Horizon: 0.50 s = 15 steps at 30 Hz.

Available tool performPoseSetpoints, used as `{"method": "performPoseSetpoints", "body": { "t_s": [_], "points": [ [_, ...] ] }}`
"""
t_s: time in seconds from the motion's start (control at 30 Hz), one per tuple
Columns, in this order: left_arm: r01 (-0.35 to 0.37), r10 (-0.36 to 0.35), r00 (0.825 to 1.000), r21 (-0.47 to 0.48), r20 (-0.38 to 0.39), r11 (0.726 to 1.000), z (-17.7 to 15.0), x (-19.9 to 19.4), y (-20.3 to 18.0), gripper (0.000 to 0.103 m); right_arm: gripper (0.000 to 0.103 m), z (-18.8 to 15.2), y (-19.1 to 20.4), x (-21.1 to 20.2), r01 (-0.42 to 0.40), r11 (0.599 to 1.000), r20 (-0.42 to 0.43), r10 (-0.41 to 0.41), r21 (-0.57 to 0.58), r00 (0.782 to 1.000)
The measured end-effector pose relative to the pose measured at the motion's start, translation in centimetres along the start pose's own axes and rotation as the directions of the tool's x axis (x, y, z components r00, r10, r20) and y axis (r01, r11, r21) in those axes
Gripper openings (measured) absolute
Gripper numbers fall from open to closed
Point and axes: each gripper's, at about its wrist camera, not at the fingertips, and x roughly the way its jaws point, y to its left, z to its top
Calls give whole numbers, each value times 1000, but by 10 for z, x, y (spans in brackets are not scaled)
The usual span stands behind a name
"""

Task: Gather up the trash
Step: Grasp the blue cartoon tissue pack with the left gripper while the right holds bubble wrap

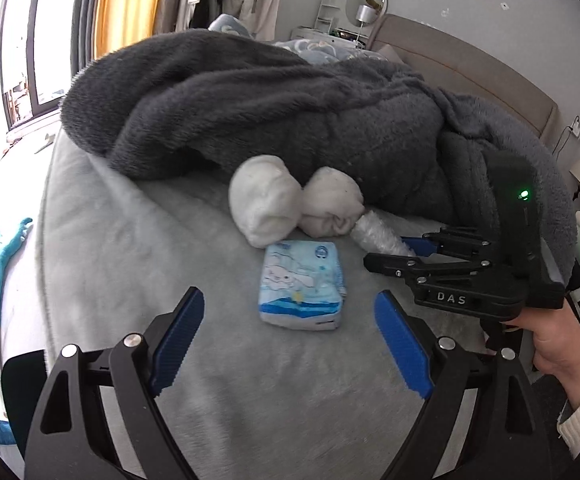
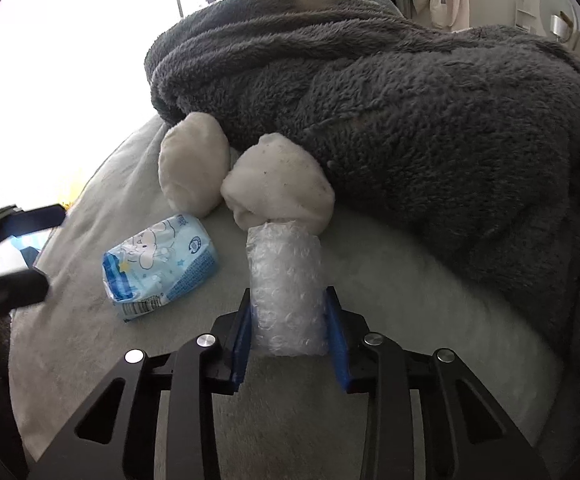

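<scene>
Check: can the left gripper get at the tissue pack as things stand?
Probably yes. The left gripper is open, with the tissue pack just ahead between its fingers on bare bedding; the right gripper is off to the side on the bubble wrap.

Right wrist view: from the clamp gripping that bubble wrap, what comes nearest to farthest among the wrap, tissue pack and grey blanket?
1. Bubble wrap roll, between the right gripper's pads.
2. Tissue pack, to its left.
3. Grey blanket, heaped behind.

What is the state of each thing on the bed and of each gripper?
Bubble wrap roll: lying on the bed, clamped between the right gripper's pads.
Tissue pack: lying flat, untouched.
Two white socks: balled up, resting against the grey blanket.
Left gripper: open, empty, facing the tissue pack.
Right gripper: shut on the roll.
</scene>
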Motion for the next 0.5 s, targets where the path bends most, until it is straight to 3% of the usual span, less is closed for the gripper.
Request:
{"method": "performPoseSetpoints", "body": {
  "t_s": [0.5],
  "points": [
    [-27,28,998,7,-59,1000,-3,42,-19,89,33,-12,-32,-40,-38,996,65,33,79,997]
  ]
}}
